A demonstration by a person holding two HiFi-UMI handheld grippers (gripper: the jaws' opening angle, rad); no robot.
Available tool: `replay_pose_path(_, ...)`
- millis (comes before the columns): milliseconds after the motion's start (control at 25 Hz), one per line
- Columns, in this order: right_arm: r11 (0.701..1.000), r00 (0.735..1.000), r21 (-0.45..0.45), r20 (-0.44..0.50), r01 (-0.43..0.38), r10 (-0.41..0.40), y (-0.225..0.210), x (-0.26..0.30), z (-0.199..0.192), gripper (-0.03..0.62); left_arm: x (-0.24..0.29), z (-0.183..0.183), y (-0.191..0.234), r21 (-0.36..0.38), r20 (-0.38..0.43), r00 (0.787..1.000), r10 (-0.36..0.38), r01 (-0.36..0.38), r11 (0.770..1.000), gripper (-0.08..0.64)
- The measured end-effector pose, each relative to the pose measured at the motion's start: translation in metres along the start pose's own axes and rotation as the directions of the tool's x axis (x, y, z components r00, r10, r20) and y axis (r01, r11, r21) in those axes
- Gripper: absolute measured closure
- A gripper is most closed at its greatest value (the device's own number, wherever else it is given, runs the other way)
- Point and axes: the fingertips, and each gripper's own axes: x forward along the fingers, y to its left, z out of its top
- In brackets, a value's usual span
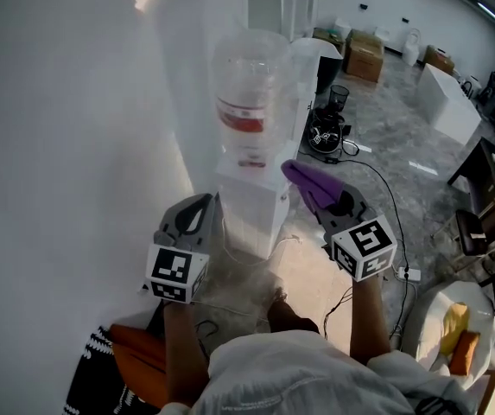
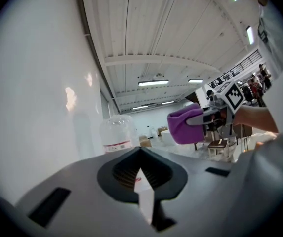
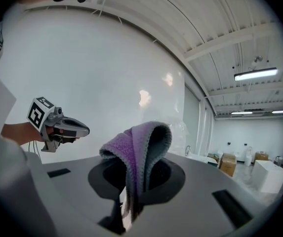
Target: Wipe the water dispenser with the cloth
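Note:
The white water dispenser (image 1: pixel 251 210) stands against the wall, with a clear bottle (image 1: pixel 249 89) with a red label on top of it. My right gripper (image 1: pixel 320 195) is shut on a folded purple cloth (image 1: pixel 309 180), which it holds just right of the dispenser's top, below the bottle. In the right gripper view the cloth (image 3: pixel 137 147) bulges up out of the closed jaws. My left gripper (image 1: pixel 206 207) is shut and empty, close to the dispenser's left side. The left gripper view shows the bottle (image 2: pixel 116 135) ahead and the cloth (image 2: pixel 183 125) at right.
A white wall (image 1: pixel 74 145) fills the left. A black appliance (image 1: pixel 326 132) and cables (image 1: pixel 385 201) lie on the grey floor behind the dispenser. Cardboard boxes (image 1: pixel 364 59) and a white counter (image 1: pixel 450 102) are farther back. A round white seat (image 1: pixel 454 327) is at lower right.

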Motion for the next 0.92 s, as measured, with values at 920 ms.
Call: replay_pose_path(920, 0.997, 0.997, -0.012, -0.011, -0.082, 0.082, 0.028, -0.017, -0.018, 0.538, -0.008, -0.007, -0.045, 0.041, -0.030, 0.999, -0.027, 0.028, 0.999, 0.551)
